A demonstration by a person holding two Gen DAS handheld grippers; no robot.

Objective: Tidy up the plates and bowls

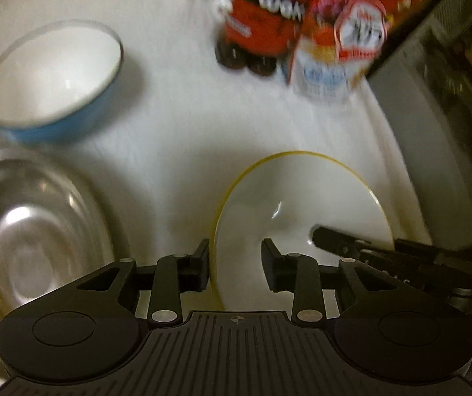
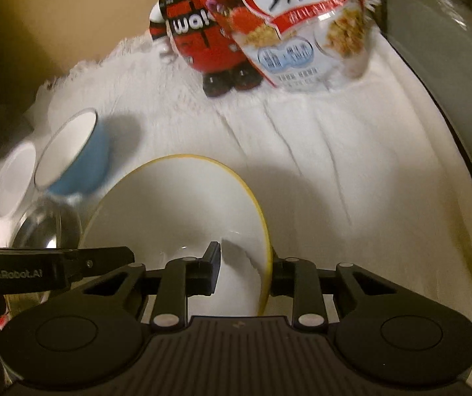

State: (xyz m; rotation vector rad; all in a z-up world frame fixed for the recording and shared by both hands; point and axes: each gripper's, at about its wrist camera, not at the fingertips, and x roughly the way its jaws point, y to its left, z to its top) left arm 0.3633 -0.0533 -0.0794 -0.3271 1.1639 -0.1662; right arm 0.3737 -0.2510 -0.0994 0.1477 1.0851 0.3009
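A white bowl with a yellow rim (image 1: 318,191) (image 2: 176,208) is held from both sides over the white cloth. My left gripper (image 1: 236,267) is shut on its left rim, one pad outside the wall and one inside. My right gripper (image 2: 245,270) is shut on the opposite rim in the same way, and one of its fingers (image 1: 334,242) shows inside the bowl in the left wrist view. A blue bowl with a white inside (image 1: 54,76) (image 2: 74,155) stands at the far left. A steel bowl (image 1: 31,231) (image 2: 44,227) sits close beside the held bowl.
A white cloth (image 2: 334,171) covers the surface. A red toy figure (image 1: 262,26) (image 2: 203,43) and a cereal bag (image 1: 351,39) (image 2: 305,26) stand at the back. Another white dish (image 2: 15,181) lies at the far left. A dark appliance (image 1: 433,105) borders the right.
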